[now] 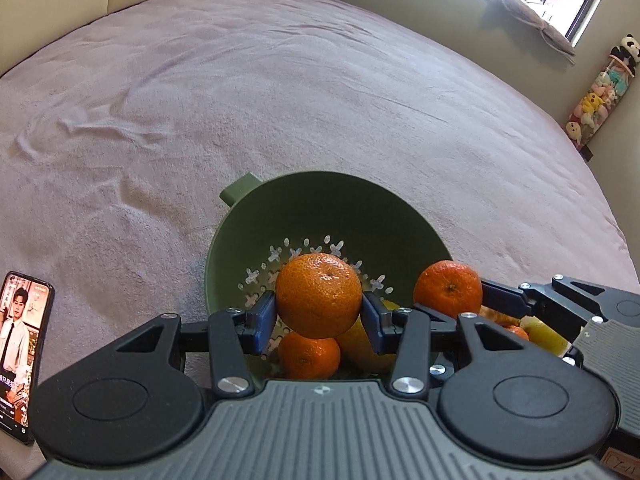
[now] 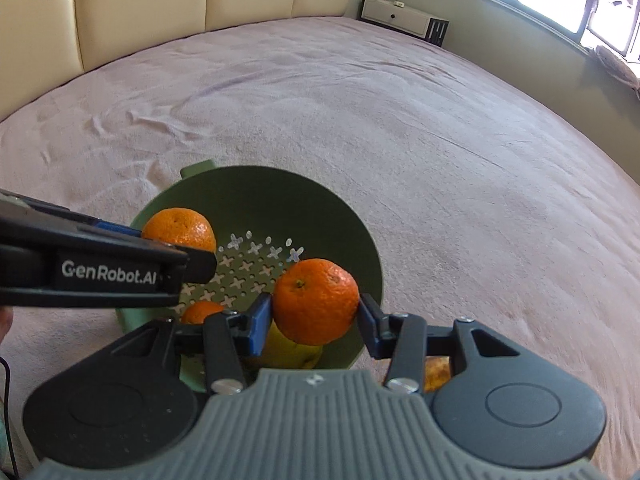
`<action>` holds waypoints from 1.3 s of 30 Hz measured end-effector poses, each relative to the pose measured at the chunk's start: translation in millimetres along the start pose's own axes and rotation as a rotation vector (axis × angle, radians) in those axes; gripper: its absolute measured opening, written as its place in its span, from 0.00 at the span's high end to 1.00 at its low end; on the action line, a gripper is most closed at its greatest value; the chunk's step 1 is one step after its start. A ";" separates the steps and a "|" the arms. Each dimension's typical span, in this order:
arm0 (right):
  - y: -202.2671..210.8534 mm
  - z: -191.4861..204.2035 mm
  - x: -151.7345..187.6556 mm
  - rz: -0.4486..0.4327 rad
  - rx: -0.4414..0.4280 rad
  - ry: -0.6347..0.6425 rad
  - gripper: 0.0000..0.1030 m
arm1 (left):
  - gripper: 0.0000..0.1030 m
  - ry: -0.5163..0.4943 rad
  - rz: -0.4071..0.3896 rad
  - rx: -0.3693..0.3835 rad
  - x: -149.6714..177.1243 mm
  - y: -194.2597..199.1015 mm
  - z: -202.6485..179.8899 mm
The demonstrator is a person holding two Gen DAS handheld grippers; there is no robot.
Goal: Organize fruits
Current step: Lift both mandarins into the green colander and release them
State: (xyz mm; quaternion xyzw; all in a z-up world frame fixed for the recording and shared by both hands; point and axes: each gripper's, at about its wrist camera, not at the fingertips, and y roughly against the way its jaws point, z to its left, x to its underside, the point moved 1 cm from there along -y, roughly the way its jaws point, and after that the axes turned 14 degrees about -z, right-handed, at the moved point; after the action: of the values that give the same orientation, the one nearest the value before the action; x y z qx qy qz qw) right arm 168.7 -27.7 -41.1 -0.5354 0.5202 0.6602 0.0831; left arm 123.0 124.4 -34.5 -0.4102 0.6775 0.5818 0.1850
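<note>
A green colander (image 1: pixel 320 200) sits on the pink bedspread, seen also in the right wrist view (image 2: pixel 260 196). My left gripper (image 1: pixel 319 314) is shut on a mandarin (image 1: pixel 319 294) and holds it above the colander's bowl. Below it lie another mandarin (image 1: pixel 309 354) and a yellow fruit (image 1: pixel 362 350). My right gripper (image 2: pixel 316 318) is shut on a second mandarin (image 2: pixel 316 300), over the colander's right side. That fruit (image 1: pixel 448 288) and the right gripper appear at the right of the left wrist view. The left gripper's mandarin (image 2: pixel 179 229) shows at the left of the right wrist view.
A phone (image 1: pixel 20 354) with a lit screen lies on the bedspread at the left. A brownish fruit (image 2: pixel 437 374) rests right of the colander, and a lemon (image 1: pixel 544 334) beneath the right gripper. Wide pink bedspread (image 2: pixel 400 120) stretches beyond; headboard and a white cabinet (image 2: pixel 404 16) stand far back.
</note>
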 end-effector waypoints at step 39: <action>-75.5 9.6 2.5 0.081 -0.082 0.179 0.58 | 0.49 0.036 0.046 -0.141 9.2 -40.4 12.0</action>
State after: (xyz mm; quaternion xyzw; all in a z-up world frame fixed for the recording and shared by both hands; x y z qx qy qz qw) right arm 212.0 12.2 -89.4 -0.5737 0.5192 0.6334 -0.0123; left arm 146.0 133.1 -70.0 -0.4170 0.6474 0.6245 0.1302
